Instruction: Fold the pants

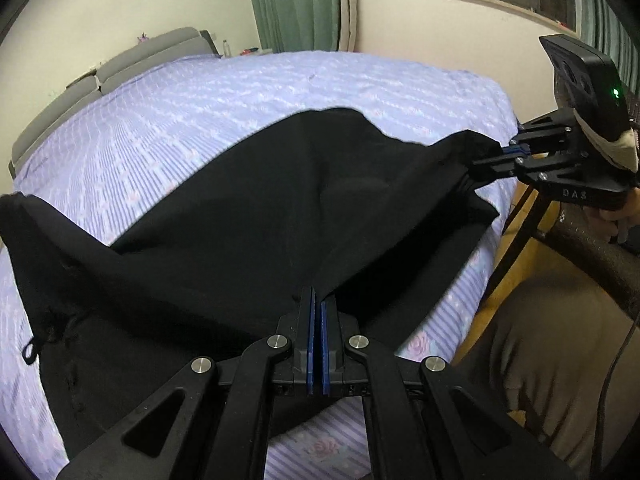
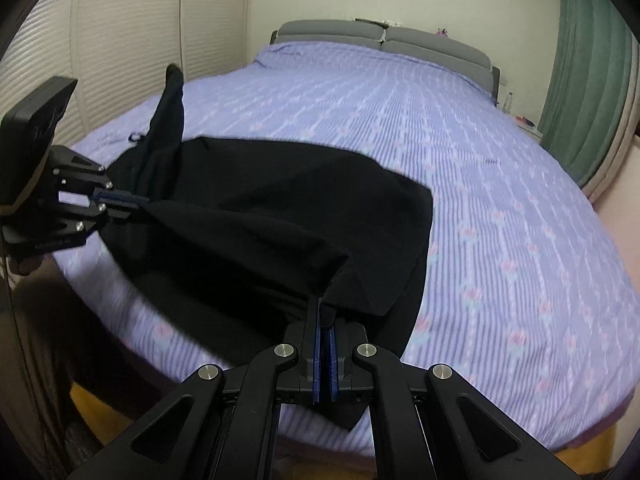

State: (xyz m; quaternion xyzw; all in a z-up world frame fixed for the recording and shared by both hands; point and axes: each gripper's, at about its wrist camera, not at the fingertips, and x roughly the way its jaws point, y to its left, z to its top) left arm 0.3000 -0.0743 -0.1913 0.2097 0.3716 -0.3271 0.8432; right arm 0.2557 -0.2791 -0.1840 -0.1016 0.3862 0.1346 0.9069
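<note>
Black pants lie on a bed with a purple striped sheet, near its foot edge. My left gripper is shut on a pinch of the black fabric and lifts it off the sheet. My right gripper is shut on another edge of the pants, at the right of the left wrist view. In the right wrist view the right gripper pinches the pants and the left gripper grips them at the left. The fabric hangs taut between the two. A drawstring loop dangles at the left.
A grey headboard stands at the far end of the bed. Green curtains and a window are beyond the bed. Pale slatted wardrobe doors line one side. A dark stand and the person's legs are by the bed's edge.
</note>
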